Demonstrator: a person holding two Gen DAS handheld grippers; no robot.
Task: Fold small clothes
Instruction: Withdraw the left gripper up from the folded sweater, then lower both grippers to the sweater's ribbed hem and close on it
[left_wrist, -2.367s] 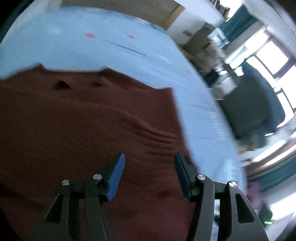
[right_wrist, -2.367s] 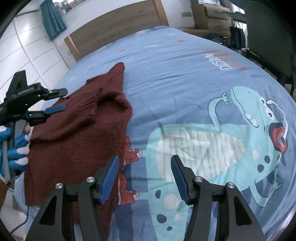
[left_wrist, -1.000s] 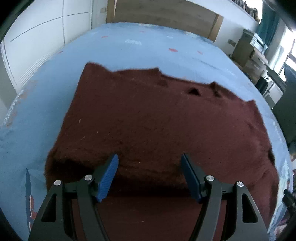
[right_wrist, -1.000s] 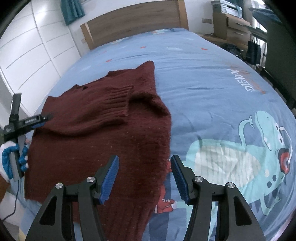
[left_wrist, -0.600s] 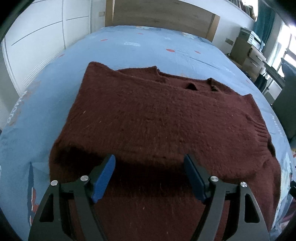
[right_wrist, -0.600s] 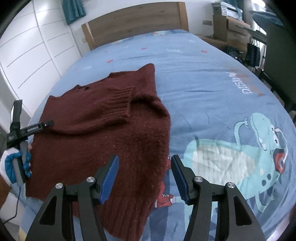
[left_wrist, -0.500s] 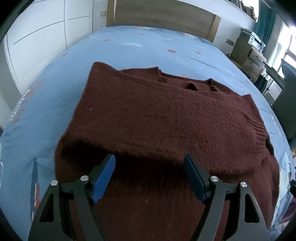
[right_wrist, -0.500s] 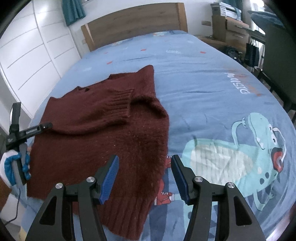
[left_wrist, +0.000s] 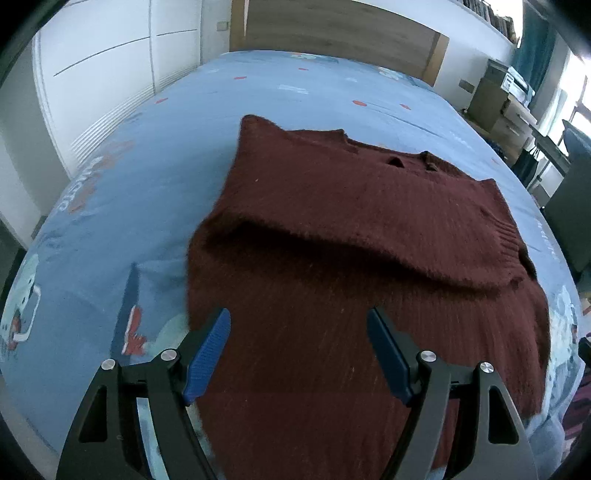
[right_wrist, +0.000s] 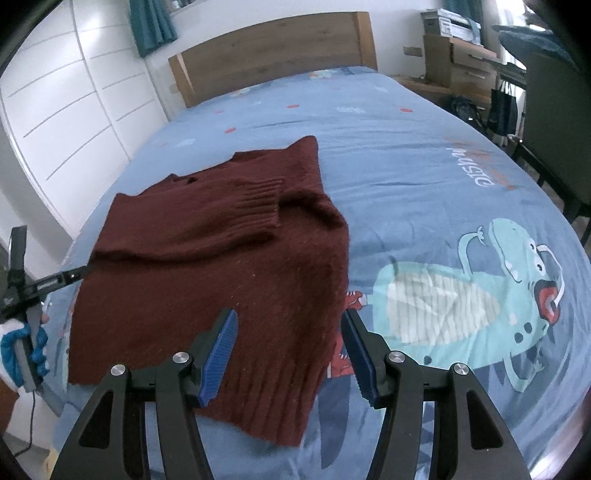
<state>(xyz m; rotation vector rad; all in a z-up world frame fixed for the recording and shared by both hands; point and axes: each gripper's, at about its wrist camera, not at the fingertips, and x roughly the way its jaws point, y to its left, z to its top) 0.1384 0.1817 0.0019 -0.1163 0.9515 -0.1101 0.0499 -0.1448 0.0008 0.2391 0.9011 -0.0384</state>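
A dark red knitted sweater (left_wrist: 351, 229) lies flat on the blue bedspread (left_wrist: 110, 177), with both sleeves folded across its chest. It also shows in the right wrist view (right_wrist: 221, 258), with a ribbed cuff (right_wrist: 258, 206) on top. My left gripper (left_wrist: 297, 347) is open and empty, above the sweater's lower part near its left edge. My right gripper (right_wrist: 288, 343) is open and empty, above the sweater's hem at its right corner. The left gripper (right_wrist: 55, 280) also shows at the far left of the right wrist view, held by a blue-gloved hand.
The bedspread has a green dinosaur print (right_wrist: 480, 288) to the right of the sweater. A wooden headboard (right_wrist: 273, 51) stands at the far end. White wardrobe doors (right_wrist: 66, 110) are on the left. Drawers (right_wrist: 461, 62) and a dark chair (right_wrist: 554, 129) stand at the right.
The left gripper has pulled back and to the left, so more blue bedspread shows beside the sweater. The right gripper has drawn back slightly toward the hem. Both stay open.
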